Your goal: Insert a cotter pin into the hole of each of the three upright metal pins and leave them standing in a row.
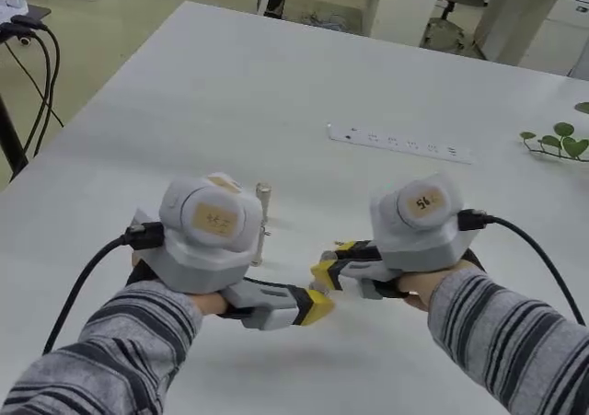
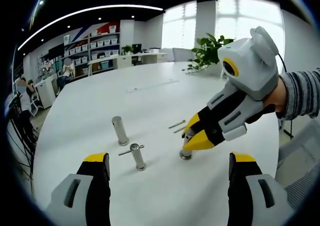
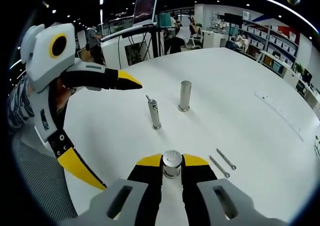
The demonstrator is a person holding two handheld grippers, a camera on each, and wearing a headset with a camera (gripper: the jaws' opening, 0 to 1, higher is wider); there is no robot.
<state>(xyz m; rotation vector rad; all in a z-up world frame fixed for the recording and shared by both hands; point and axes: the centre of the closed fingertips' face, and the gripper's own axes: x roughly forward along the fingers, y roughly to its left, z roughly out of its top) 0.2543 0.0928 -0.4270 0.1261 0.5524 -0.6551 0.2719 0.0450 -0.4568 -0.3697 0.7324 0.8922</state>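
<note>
My right gripper [image 3: 172, 172] is shut on an upright metal pin [image 3: 172, 162] standing on the white table, nearest to me. In the left gripper view, that right gripper [image 2: 192, 138] comes in from the right, clamped on the same pin [image 2: 186, 153]. A second pin [image 2: 136, 156] carries a cotter pin through its hole; it also shows in the head view [image 1: 263, 214]. A third pin [image 2: 119, 130] stands bare behind it. Two loose cotter pins [image 3: 222, 162] lie to the right of the held pin. My left gripper [image 2: 169, 161] is wide open and holds nothing, facing the pins.
A white power strip [image 1: 400, 142] lies farther back on the table [image 1: 230, 93]. A green plant sprig [image 1: 561, 142] sits at the right edge. Black cables trail from both grippers. Desks, shelves and people stand in the room beyond.
</note>
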